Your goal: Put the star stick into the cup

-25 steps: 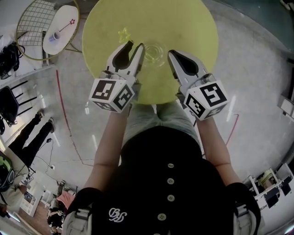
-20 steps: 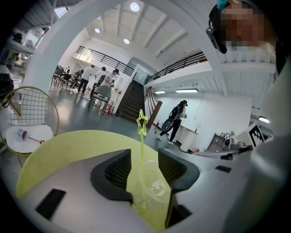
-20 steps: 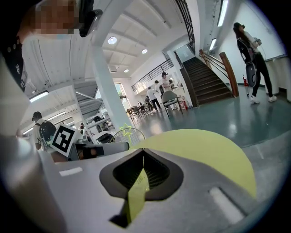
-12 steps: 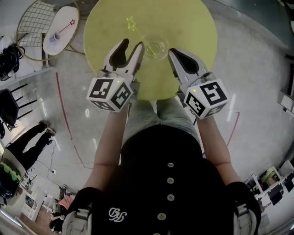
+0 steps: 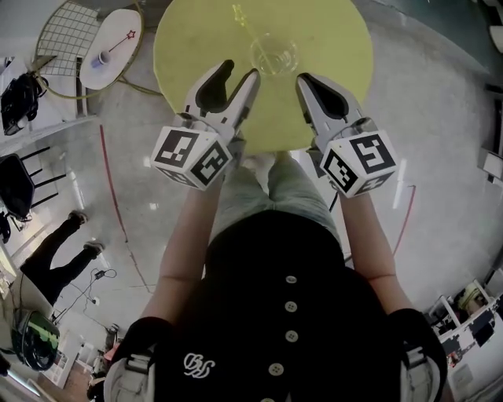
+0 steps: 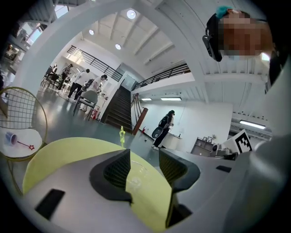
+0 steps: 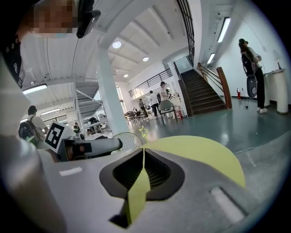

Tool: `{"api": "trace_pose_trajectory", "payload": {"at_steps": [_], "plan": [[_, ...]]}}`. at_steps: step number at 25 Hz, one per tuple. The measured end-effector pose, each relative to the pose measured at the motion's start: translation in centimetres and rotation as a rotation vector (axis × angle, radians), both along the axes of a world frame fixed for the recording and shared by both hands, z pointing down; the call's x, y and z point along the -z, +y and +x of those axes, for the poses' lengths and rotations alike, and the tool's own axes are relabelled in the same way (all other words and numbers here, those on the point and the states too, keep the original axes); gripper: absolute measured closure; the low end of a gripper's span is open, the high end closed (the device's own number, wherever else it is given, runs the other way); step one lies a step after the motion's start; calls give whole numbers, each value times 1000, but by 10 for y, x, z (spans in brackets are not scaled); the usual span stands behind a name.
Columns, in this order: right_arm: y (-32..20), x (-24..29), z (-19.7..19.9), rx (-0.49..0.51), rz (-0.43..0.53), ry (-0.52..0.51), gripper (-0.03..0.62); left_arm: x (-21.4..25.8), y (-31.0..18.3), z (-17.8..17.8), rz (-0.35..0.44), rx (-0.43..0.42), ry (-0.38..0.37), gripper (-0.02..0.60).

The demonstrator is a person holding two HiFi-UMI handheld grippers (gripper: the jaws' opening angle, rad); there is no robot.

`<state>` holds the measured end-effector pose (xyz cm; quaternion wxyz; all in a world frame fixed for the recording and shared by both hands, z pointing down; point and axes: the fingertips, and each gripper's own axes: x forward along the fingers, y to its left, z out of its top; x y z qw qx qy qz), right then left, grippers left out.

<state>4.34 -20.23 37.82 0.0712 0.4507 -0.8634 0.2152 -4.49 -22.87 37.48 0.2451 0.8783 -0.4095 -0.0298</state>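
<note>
Left gripper: jaws spread wide on my feed, nothing between the pads, hanging over the table's near part.
Right gripper: jaw tips pinched together, holding nothing.
Cup: clear, just ahead of both grippers, touching neither.
Star stick: yellow-green, leaning out of the cup, star end tilted left.
Table: round, yellow.
Far left: small white table with a red star stick.

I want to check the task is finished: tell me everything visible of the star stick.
The star stick is a thin, translucent yellow-green rod, plastic by its look, topped with an outlined star. It stands tilted, lower end apparently inside the clear cup on the yellow table; nothing else touches it.
</note>
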Motion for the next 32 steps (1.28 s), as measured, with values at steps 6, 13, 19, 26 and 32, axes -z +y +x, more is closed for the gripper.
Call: {"api": "trace_pose_trajectory", "payload": {"at_steps": [6,13,19,26,32], "plan": [[31,11,-1,-19,14,20,589,16,34,16,24,-80,2,397],[62,32,-7,-68,74,9,589,34,69,17,73,-150,7,399],[90,41,-4,-105,106,-6,589,46,97,19,112,-181,30,399],[122,52,-14,-130,140,-1,589,60,128,5,148,-175,64,399],[145,62,-25,-135,162,-20,589,72,156,-1,170,-231,88,399]]}}
